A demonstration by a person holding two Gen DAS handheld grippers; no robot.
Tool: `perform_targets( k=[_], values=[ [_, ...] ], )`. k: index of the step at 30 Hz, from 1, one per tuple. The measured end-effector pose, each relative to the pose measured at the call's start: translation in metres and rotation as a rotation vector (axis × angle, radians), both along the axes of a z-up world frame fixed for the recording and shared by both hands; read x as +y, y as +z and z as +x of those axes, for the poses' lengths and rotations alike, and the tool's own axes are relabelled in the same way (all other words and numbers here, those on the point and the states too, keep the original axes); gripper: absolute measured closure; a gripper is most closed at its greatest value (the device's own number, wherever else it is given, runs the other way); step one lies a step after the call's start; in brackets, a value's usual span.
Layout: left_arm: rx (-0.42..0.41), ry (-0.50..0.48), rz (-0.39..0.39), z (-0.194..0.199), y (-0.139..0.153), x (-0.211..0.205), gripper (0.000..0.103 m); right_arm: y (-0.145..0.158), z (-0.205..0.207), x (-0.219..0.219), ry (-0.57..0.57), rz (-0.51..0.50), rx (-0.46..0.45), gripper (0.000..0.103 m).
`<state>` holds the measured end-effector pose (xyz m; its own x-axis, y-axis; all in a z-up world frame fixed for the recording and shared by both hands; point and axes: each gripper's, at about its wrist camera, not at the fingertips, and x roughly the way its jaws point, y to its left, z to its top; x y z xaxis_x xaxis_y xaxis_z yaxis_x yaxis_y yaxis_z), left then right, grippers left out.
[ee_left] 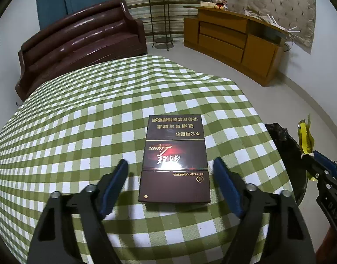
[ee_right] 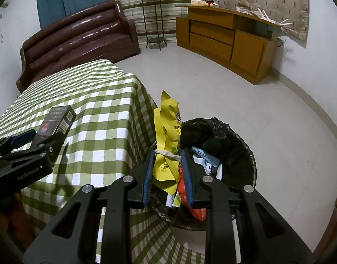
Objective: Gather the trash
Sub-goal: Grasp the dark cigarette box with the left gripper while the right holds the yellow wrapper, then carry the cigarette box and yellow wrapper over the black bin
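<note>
A dark brown cigarette box (ee_left: 174,160) lies flat on the green checked tablecloth (ee_left: 80,121). My left gripper (ee_left: 170,171) is open, one finger on each side of the box's near end, not touching it. It also shows in the right wrist view (ee_right: 39,135) with the box (ee_right: 56,121). My right gripper (ee_right: 167,156) is shut on a yellow snack wrapper (ee_right: 166,132) tied with white string, held above the bin (ee_right: 234,145) lined with a black bag. The wrapper also shows in the left wrist view (ee_left: 306,138).
The bin holds papers and an orange wrapper (ee_right: 190,198) and stands on the floor at the table's right edge. A brown sofa (ee_left: 80,44), a plant stand (ee_left: 159,19) and a wooden cabinet (ee_left: 232,41) stand beyond the table.
</note>
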<state>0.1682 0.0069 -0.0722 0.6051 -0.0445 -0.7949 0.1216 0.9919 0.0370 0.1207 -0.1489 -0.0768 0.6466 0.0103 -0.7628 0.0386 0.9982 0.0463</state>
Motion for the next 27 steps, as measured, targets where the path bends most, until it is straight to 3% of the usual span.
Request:
perform_targets(
  k=[5, 27],
  values=[
    [0.011, -0.012, -0.008, -0.002, -0.003, -0.002, 0.048, 0.0, -0.001, 0.0, 0.002, 0.0, 0.001, 0.079],
    [-0.042, -0.025, -0.008, -0.023, 0.007, -0.009, 0.048, 0.004, -0.005, -0.001, 0.0, -0.005, -0.012, 0.079]
  ],
)
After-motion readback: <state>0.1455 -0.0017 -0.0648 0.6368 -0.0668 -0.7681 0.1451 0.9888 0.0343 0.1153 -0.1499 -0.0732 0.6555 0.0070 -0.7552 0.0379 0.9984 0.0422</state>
